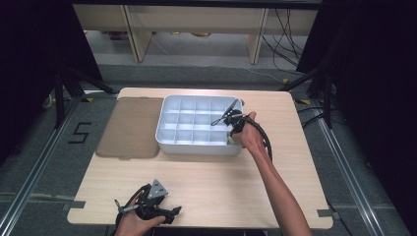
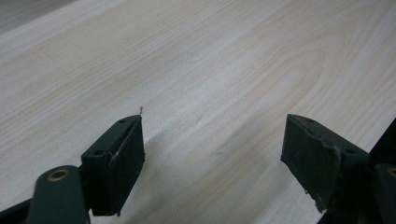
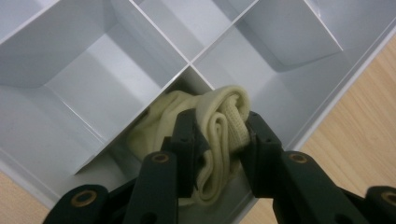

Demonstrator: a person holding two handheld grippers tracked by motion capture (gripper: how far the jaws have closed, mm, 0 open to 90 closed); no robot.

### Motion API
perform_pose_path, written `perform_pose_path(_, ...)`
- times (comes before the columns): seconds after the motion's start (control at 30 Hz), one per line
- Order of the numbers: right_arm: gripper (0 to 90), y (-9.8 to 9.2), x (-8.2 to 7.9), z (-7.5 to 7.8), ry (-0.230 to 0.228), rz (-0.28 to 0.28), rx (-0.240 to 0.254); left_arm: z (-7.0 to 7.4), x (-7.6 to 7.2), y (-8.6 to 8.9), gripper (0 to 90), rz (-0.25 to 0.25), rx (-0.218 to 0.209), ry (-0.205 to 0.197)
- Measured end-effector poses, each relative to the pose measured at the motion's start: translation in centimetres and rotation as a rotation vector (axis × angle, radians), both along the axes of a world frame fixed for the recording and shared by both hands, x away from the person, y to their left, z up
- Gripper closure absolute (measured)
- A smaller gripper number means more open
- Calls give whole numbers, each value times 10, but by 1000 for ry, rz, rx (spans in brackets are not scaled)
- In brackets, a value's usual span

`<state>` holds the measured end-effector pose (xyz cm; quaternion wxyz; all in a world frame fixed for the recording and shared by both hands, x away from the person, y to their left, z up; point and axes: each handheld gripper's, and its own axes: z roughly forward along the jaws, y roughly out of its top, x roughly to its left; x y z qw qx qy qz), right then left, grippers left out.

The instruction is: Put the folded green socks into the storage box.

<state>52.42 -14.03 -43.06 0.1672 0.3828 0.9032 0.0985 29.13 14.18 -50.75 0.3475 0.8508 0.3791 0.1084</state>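
In the tray's near-right compartment, your right gripper pinches the rolled cream sock, lowering it in. Roll's long axis runs up between the pads, folded end toward tray centre. Next: seat it, release. Left gripper spread, idle over the table.

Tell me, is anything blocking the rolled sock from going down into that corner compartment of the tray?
Nothing visible does. The right gripper is clamped on the cream sock and has it partly inside the white tray's corner compartment, which holds nothing else that shows.
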Motion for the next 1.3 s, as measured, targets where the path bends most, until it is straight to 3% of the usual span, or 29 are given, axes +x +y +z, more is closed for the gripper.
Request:
perform_pose_path(0.5, 651, -5, 0, -3, 13, -3, 38, -1, 0, -1, 205, 15, -3, 6)
perform_pose_path(0.77, 568, -9, -1, 15, 3, -10, 111, 0, -1, -1, 206, 3, -3, 3)
perform_pose_path(1.03, 772, -14, -3, 27, 2, -3, 169, -1, 0, -1, 205, 14, -4, 7)
perform_pose_path(1.17, 839, -14, -1, 21, 17, 10, 161, -1, -1, -1, 205, 12, -13, 14)
perform_pose_path(1.3, 850, -12, -4, 14, 36, 2, 155, -1, 0, -1, 206, 12, 0, 11)
